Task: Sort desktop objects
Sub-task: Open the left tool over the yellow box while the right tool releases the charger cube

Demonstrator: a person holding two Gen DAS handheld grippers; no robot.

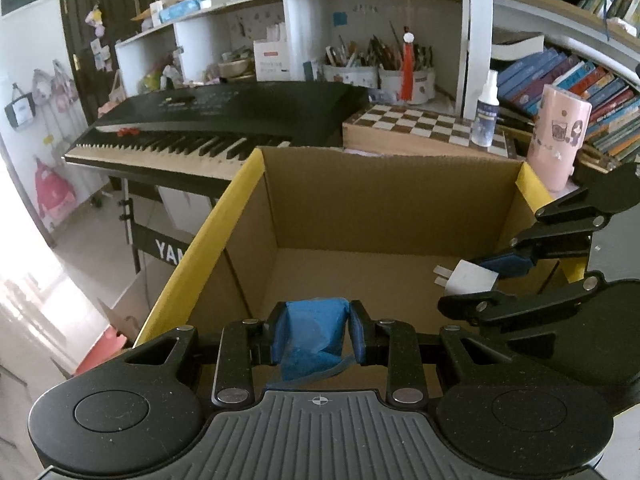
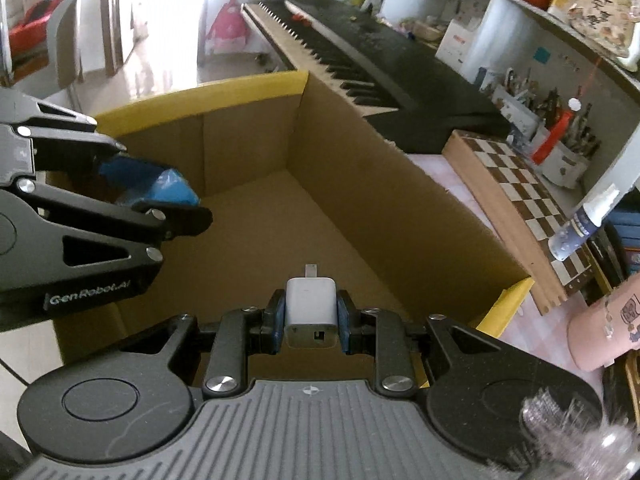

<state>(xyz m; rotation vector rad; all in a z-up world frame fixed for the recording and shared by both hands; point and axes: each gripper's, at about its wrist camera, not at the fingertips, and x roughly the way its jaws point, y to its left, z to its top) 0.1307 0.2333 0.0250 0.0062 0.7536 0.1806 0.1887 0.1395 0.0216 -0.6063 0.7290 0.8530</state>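
An open cardboard box [image 1: 384,196] with yellow-edged flaps fills both views, its floor [image 2: 256,232] bare. My left gripper [image 1: 316,330] is shut on a soft blue packet [image 1: 310,340] and hangs over the box's near rim. The same left gripper [image 2: 176,196] with the blue packet [image 2: 168,190] shows at the left of the right wrist view. My right gripper [image 2: 311,316] is shut on a white USB charger plug [image 2: 310,308], prongs pointing away, above the box. From the left wrist view the right gripper [image 1: 486,280] holds the white plug [image 1: 468,278] over the box's right side.
Beyond the box stand a black keyboard [image 1: 224,120], a chessboard box [image 1: 424,124], a spray bottle [image 1: 485,114] and a pink cup [image 1: 558,136]. White shelves [image 1: 304,32] with pen pots and a row of books [image 1: 580,88] line the back.
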